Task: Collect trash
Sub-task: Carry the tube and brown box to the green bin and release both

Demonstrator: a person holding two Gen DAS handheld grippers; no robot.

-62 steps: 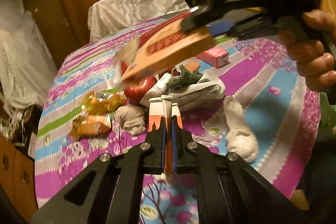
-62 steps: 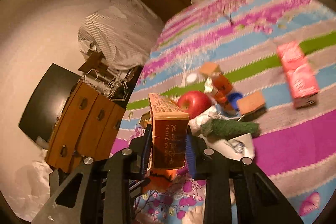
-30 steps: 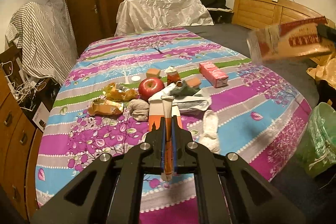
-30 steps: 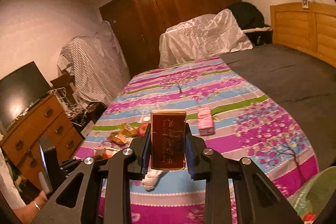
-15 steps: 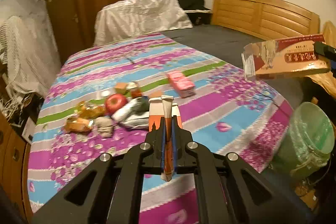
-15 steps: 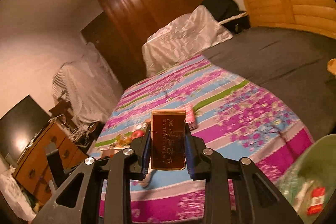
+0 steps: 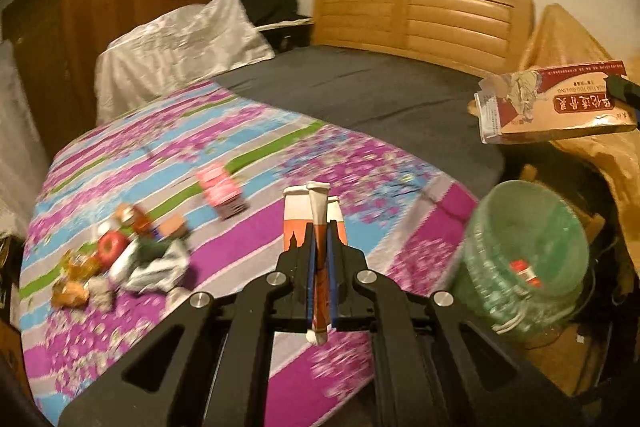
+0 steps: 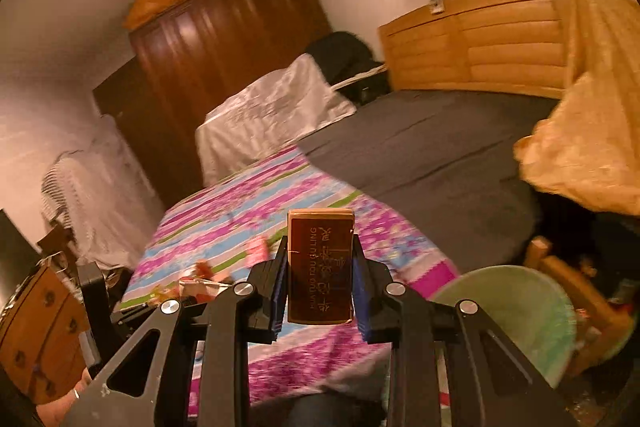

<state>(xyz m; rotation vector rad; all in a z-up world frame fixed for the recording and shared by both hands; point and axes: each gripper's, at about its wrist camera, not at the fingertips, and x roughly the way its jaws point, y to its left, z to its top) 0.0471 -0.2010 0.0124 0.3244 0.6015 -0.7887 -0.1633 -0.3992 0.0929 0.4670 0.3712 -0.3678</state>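
Left wrist view: I report first.
Left gripper point(image 7: 319, 267): I see its jaws clamped flat on a thin flattened carton point(image 7: 316, 219), white on top, orange below, standing on edge between the pads.
Bin point(image 7: 524, 259): green, bag-lined, beside the bed's corner at lower right; a red-and-white scrap lies inside.
Bedspread point(image 7: 256, 235): striped pink, blue and purple; a pink box point(image 7: 221, 190), a red apple point(image 7: 109, 251), crumpled white paper point(image 7: 154, 267) and yellow wrappers point(image 7: 76, 273) lie on its left part, blurred.
Brown box point(image 7: 556, 109): held in the air at the right edge, above the bin.

Right wrist view: I report second.
Right gripper point(image 8: 320, 269): I see its jaws set narrow, gripping the brown box by both long sides, printed end face toward the camera.
Bin position: rim at lower right, just beside the gripper's right arm.
Left gripper position: dark body at lower left, a hand point(image 8: 60, 407) below it.
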